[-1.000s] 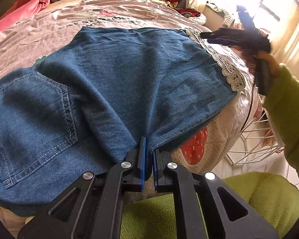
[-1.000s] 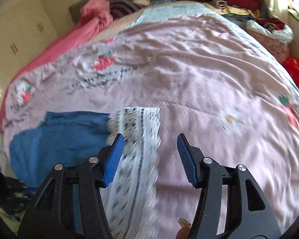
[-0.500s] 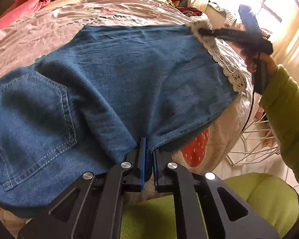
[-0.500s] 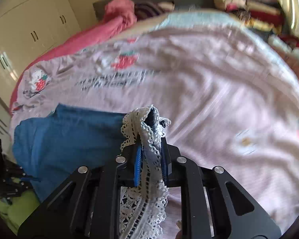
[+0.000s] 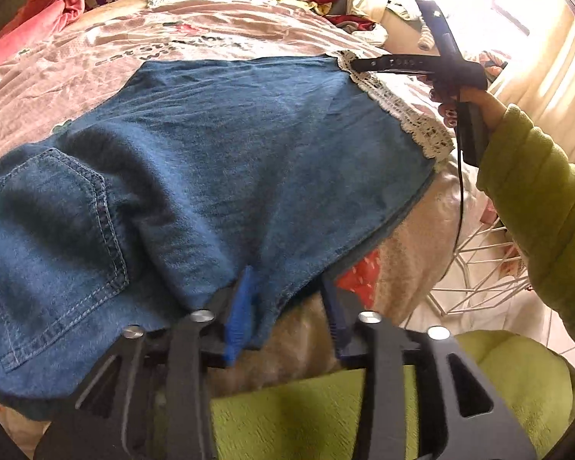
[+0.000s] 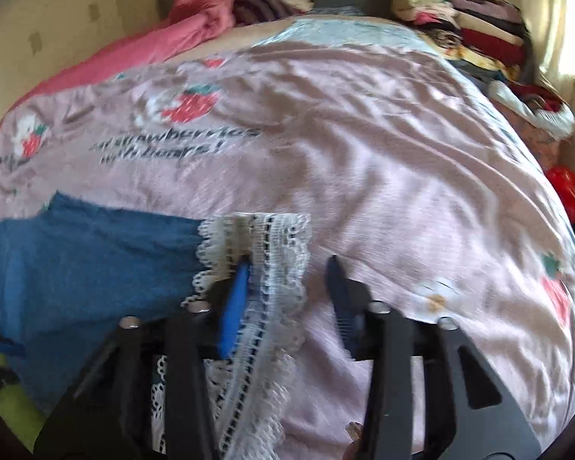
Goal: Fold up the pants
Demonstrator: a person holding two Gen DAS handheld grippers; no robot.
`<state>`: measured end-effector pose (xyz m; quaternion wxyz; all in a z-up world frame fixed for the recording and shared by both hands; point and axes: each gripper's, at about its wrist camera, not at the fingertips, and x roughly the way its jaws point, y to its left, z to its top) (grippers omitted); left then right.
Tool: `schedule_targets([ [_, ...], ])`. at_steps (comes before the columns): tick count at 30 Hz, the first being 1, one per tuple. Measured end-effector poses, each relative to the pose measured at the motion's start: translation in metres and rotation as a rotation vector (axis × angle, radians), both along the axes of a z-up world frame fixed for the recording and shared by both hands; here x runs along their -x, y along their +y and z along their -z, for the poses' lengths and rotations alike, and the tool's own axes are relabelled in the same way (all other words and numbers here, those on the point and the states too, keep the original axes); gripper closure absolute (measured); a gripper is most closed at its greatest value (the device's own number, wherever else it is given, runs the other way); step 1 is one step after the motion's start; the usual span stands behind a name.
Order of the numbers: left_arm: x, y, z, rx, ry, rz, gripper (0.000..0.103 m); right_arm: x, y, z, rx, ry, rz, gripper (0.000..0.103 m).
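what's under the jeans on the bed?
The jeans lie flat on the pink strawberry bedspread, which shows all round them. Their lace hem rests on it too. Anything between denim and bedspread is covered.

The denim pants (image 5: 230, 145) are blue with white lace trim (image 6: 280, 268); the bedspread (image 6: 364, 153) is pink, printed with red strawberries.

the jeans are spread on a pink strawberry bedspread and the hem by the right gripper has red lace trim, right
Not quite. The lace trim at the hem is white, not red, as the right wrist view shows. The jeans do lie spread on the pink strawberry bedspread, with the right gripper at that hem.
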<state>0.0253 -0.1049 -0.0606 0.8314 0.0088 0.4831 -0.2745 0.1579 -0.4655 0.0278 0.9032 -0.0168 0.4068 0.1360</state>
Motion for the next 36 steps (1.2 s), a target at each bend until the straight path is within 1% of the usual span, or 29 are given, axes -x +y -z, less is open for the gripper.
schedule_targets([
  [2,0.009,0.007,-0.011,0.026,-0.024,-0.013,0.06,0.026,-0.005,-0.021,0.006,-0.065,0.016,0.06],
  [4,0.015,0.021,-0.023,0.05,-0.054,-0.051,0.055,0.05,-0.006,-0.034,-0.004,-0.098,-0.006,0.06],
  [5,0.017,0.03,-0.03,0.06,-0.072,-0.078,0.044,0.063,-0.005,-0.04,-0.009,-0.112,-0.018,0.06],
  [6,0.019,0.041,-0.037,0.067,-0.094,-0.114,0.042,0.079,0.0,-0.044,-0.006,-0.121,-0.047,0.059],
  [8,0.023,0.069,-0.051,0.068,-0.138,-0.21,0.042,0.103,0.01,-0.048,0.011,-0.142,-0.093,0.059],
  [9,0.025,0.088,-0.058,0.071,-0.153,-0.281,0.041,0.117,0.019,-0.047,0.015,-0.14,-0.127,0.059],
  [10,0.025,0.102,-0.062,0.076,-0.158,-0.327,0.04,0.123,0.025,-0.045,0.011,-0.137,-0.145,0.059],
  [11,0.026,0.119,-0.065,0.077,-0.164,-0.39,0.029,0.132,0.033,-0.039,0.009,-0.123,-0.177,0.059],
  [12,0.028,0.134,-0.068,0.07,-0.17,-0.446,0.023,0.136,0.038,-0.035,0.012,-0.112,-0.194,0.059],
  [14,0.029,0.16,-0.069,0.05,-0.164,-0.553,0.018,0.139,0.051,-0.023,0.033,-0.08,-0.233,0.058],
  [15,0.031,0.171,-0.068,0.059,-0.156,-0.593,0.018,0.14,0.056,-0.017,0.065,-0.073,-0.239,0.058],
  [17,0.033,0.19,-0.064,0.075,-0.147,-0.668,0.018,0.137,0.061,-0.007,0.094,-0.045,-0.244,0.058],
  [20,0.027,0.206,-0.051,0.126,-0.089,-0.721,0.014,0.13,0.06,0.009,0.109,0.012,-0.215,0.055],
  [22,0.021,0.206,-0.04,0.152,-0.055,-0.726,0.018,0.125,0.058,0.02,0.127,0.062,-0.189,0.053],
  [23,0.018,0.202,-0.038,0.157,-0.054,-0.712,0.038,0.124,0.058,0.024,0.124,0.076,-0.181,0.052],
  [24,0.014,0.196,-0.035,0.15,-0.057,-0.693,0.065,0.125,0.057,0.027,0.118,0.082,-0.175,0.05],
  [26,0.013,0.19,-0.035,0.114,-0.079,-0.685,0.064,0.126,0.058,0.029,0.114,0.08,-0.176,0.048],
  [28,0.016,0.191,-0.043,0.086,-0.114,-0.687,0.065,0.127,0.058,0.029,0.11,0.086,-0.177,0.047],
  [29,0.019,0.194,-0.047,0.061,-0.136,-0.7,0.066,0.128,0.059,0.029,0.111,0.087,-0.177,0.047],
  [30,0.022,0.2,-0.05,0.019,-0.161,-0.725,0.066,0.129,0.058,0.029,0.112,0.09,-0.176,0.047],
  [31,0.024,0.206,-0.052,-0.008,-0.172,-0.739,0.066,0.129,0.057,0.03,0.108,0.093,-0.174,0.047],
  [32,0.023,0.21,-0.05,-0.014,-0.164,-0.741,0.065,0.129,0.057,0.031,0.103,0.093,-0.172,0.047],
  [34,0.018,0.215,-0.038,0.011,-0.111,-0.734,0.063,0.129,0.056,0.033,0.1,0.093,-0.166,0.047],
  [36,0.016,0.218,-0.03,0.016,-0.1,-0.736,0.061,0.129,0.055,0.034,0.094,0.093,-0.162,0.047],
])
